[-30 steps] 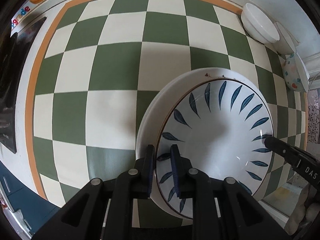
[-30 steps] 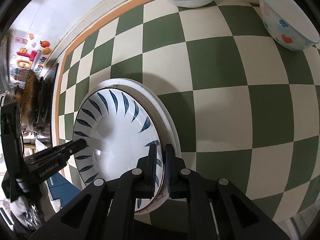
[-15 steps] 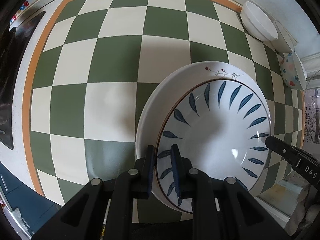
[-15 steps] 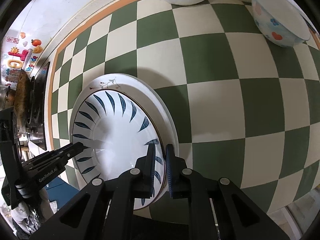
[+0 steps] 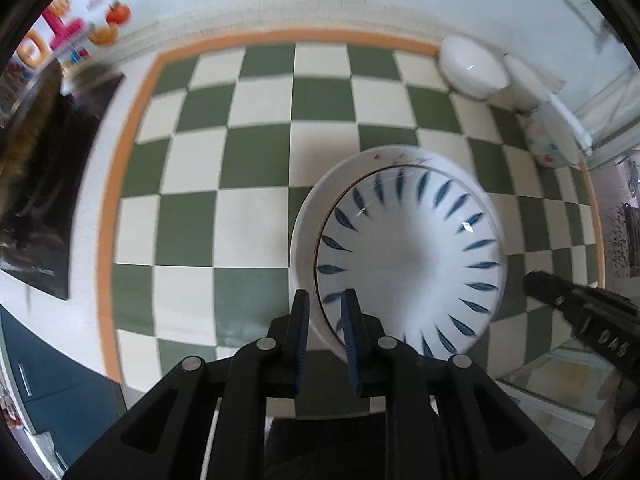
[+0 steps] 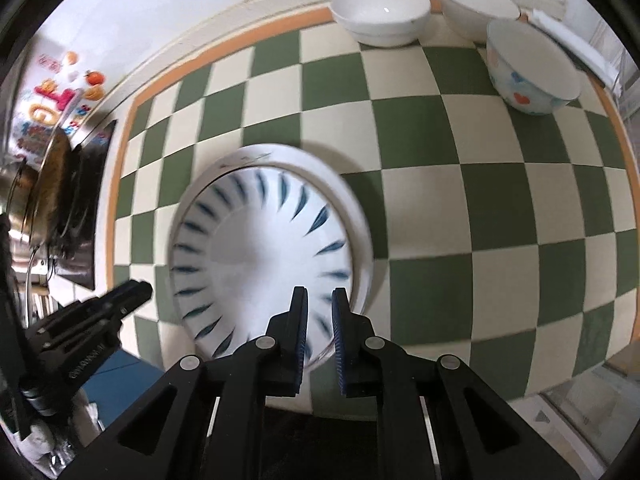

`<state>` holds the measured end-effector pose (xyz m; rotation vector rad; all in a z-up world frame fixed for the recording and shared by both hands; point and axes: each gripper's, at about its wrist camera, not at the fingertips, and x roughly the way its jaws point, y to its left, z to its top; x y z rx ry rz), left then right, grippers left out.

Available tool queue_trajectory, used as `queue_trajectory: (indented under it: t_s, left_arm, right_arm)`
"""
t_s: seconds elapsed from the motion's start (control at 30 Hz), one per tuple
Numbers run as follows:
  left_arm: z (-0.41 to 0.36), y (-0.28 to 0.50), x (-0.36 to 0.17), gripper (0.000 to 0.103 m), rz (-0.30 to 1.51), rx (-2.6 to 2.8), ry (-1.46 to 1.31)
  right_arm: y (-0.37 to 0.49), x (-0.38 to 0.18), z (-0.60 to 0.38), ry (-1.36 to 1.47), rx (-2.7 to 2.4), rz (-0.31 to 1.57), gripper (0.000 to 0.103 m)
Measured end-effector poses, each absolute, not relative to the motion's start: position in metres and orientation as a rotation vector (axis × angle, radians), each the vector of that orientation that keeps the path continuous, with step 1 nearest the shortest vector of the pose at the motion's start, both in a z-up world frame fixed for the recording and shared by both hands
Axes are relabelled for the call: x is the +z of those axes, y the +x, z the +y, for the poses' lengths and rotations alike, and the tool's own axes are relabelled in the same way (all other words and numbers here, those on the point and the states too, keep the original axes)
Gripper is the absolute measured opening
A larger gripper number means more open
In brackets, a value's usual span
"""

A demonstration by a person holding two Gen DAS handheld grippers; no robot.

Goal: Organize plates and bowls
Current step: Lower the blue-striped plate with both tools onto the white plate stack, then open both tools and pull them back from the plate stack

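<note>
Left tongs [image 5: 325, 320] and right tongs [image 6: 320, 318], both slightly spread, straddle opposite rims of the blue-leaf plate [image 5: 412, 256] stacked on a white plate [image 5: 308, 232]; lettering unreadable.

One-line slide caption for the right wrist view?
Right gripper open at the rim of a blue-leaf plate stacked on a white plate; three bowls behind.

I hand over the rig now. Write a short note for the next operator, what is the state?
Left tongs: slightly parted at the plates' near rim, apparently gripping nothing.
Right tongs: the same.
Done: blue-leaf plate sits on the white plate.
To do: white bowl, second white bowl and patterned bowl stand unstacked at the far edge, probably to nest.
</note>
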<state>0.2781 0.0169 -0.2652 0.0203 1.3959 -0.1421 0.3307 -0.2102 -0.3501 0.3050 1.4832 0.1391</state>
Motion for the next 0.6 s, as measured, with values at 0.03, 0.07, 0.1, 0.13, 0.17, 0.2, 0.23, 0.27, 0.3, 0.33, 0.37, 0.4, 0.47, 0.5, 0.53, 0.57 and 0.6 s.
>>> queue_trajectory:
  t_s: [0.03, 0.07, 0.1, 0.13, 0.17, 0.2, 0.23, 0.27, 0.3, 0.33, 0.37, 0.4, 0.47, 0.5, 0.53, 0.57, 0.6]
  left_arm:
    - [0.017, 0.272, -0.255, 0.016, 1.378, -0.143, 0.022]
    - [0.018, 0.266, -0.245, 0.018, 1.358, -0.141, 0.026]
    - [0.02, 0.259, -0.234, 0.021, 1.335, -0.146, 0.029]
    - [0.021, 0.254, -0.226, 0.026, 1.319, -0.149, 0.033]
    - [0.021, 0.249, -0.218, 0.028, 1.302, -0.149, 0.039]
    - [0.019, 0.244, -0.209, 0.033, 1.28, -0.149, 0.043]
    - [0.019, 0.241, -0.203, 0.04, 1.269, -0.151, 0.045]
    - [0.02, 0.237, -0.198, 0.045, 1.261, -0.153, 0.043]
    - [0.021, 0.233, -0.193, 0.06, 1.252, -0.155, 0.041]
    - [0.023, 0.23, -0.188, 0.077, 1.244, -0.155, 0.04]
    - [0.023, 0.226, -0.184, 0.083, 1.231, -0.156, 0.038]
    - [0.025, 0.221, -0.179, 0.086, 1.216, -0.154, 0.037]
    - [0.027, 0.215, -0.174, 0.088, 1.198, -0.15, 0.028]
    - [0.029, 0.211, -0.172, 0.092, 1.196, -0.155, 0.02]
    - [0.03, 0.208, -0.17, 0.094, 1.197, -0.159, 0.013]
    - [0.031, 0.205, -0.168, 0.094, 1.197, -0.164, 0.007]
    - [0.032, 0.201, -0.166, 0.095, 1.196, -0.169, 0.003]
  right_arm:
    - [0.323, -0.342, -0.207, 0.301, 0.145, 1.475, 0.018]
    - [0.317, -0.336, -0.205, 0.301, 0.15, 1.466, 0.022]
    - [0.307, -0.327, -0.202, 0.296, 0.153, 1.451, 0.027]
    - [0.298, -0.317, -0.2, 0.288, 0.154, 1.435, 0.03]
    - [0.292, -0.311, -0.198, 0.283, 0.154, 1.423, 0.036]
    - [0.283, -0.299, -0.195, 0.277, 0.154, 1.403, 0.045]
    - [0.277, -0.293, -0.194, 0.274, 0.154, 1.393, 0.05]
    - [0.27, -0.285, -0.193, 0.272, 0.155, 1.378, 0.059]
    - [0.263, -0.275, -0.192, 0.269, 0.154, 1.358, 0.064]
    - [0.256, -0.266, -0.19, 0.264, 0.149, 1.341, 0.066]
    - [0.25, -0.258, -0.189, 0.255, 0.142, 1.323, 0.072]
    - [0.242, -0.248, -0.188, 0.245, 0.133, 1.302, 0.078]
    - [0.234, -0.238, -0.187, 0.236, 0.119, 1.287, 0.085]
    - [0.227, -0.231, -0.186, 0.231, 0.106, 1.281, 0.087]
    - [0.222, -0.227, -0.185, 0.227, 0.101, 1.277, 0.087]
    - [0.218, -0.224, -0.184, 0.224, 0.099, 1.275, 0.088]
    - [0.212, -0.22, -0.183, 0.22, 0.094, 1.271, 0.089]
